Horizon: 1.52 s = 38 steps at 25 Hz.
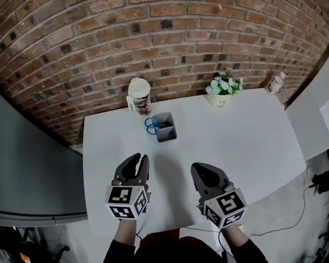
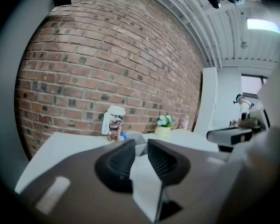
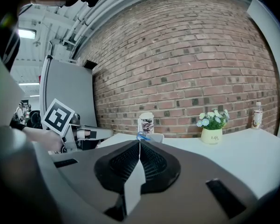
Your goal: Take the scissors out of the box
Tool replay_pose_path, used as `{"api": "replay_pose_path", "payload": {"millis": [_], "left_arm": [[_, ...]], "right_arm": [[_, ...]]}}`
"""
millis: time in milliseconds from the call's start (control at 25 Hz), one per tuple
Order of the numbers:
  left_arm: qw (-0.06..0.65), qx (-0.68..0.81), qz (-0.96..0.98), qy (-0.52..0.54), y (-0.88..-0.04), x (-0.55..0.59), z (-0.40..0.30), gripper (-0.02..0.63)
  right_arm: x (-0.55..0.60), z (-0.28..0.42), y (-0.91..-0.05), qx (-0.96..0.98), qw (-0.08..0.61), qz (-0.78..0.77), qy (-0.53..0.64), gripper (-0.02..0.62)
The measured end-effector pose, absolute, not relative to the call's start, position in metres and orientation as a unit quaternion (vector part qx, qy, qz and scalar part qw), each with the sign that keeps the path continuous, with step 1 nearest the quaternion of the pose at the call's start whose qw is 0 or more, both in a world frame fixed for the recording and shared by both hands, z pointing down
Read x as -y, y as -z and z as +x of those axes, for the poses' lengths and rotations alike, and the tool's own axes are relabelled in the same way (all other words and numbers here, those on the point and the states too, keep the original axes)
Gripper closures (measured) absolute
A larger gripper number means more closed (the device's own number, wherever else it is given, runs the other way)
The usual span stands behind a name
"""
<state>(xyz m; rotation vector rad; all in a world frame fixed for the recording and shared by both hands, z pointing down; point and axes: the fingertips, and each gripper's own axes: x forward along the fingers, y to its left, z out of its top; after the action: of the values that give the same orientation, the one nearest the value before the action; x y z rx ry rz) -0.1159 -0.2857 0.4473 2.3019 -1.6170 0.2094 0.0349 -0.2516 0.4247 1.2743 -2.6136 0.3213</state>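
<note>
Both grippers hovered over the near end of the white surface (image 1: pixel 252 141), side by side and aimed up the middle. The grey box (image 1: pixel 167 130) sat well ahead of them, close to the brick wall and just in front of a lidded cup (image 1: pixel 139 96).

The left gripper (image 1: pixel 141 158) had its jaws apart with nothing but bare surface between them. I'd say it was set up as the picking hand. The right gripper (image 1: pixel 200 167) had its jaws pressed together and empty, probably spare or ready to steady the box.

The scissors (image 1: pixel 151 126) were in the box and not yet touched. Their blue handles poked over its left rim and the blades ran down into it toward the right. That put the long axis roughly crosswise to the approach, so the handles looked like the easy thing to grab.
</note>
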Motion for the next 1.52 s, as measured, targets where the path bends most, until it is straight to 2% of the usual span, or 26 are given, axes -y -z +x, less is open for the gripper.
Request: {"api": "replay_pose_path", "payload": {"millis": [600, 800, 1520], "left_arm": [[0.22, 0.552, 0.801, -0.079, -0.488, 0.349, -0.107, 0.499], [0.231, 0.555, 0.795, -0.08, -0.501, 0.365, -0.107, 0.499], [0.262, 0.549, 0.789, -0.091, -0.53, 0.404, -0.099, 0.499]], "right_arm": [[0.304, 0.031, -0.448, 0.88, 0.146, 0.426, -0.152, 0.586], [0.322, 0.028, -0.452, 0.883, 0.132, 0.428, -0.139, 0.586], [0.351, 0.016, -0.485, 0.882, 0.148, 0.414, -0.17, 0.586]]}}
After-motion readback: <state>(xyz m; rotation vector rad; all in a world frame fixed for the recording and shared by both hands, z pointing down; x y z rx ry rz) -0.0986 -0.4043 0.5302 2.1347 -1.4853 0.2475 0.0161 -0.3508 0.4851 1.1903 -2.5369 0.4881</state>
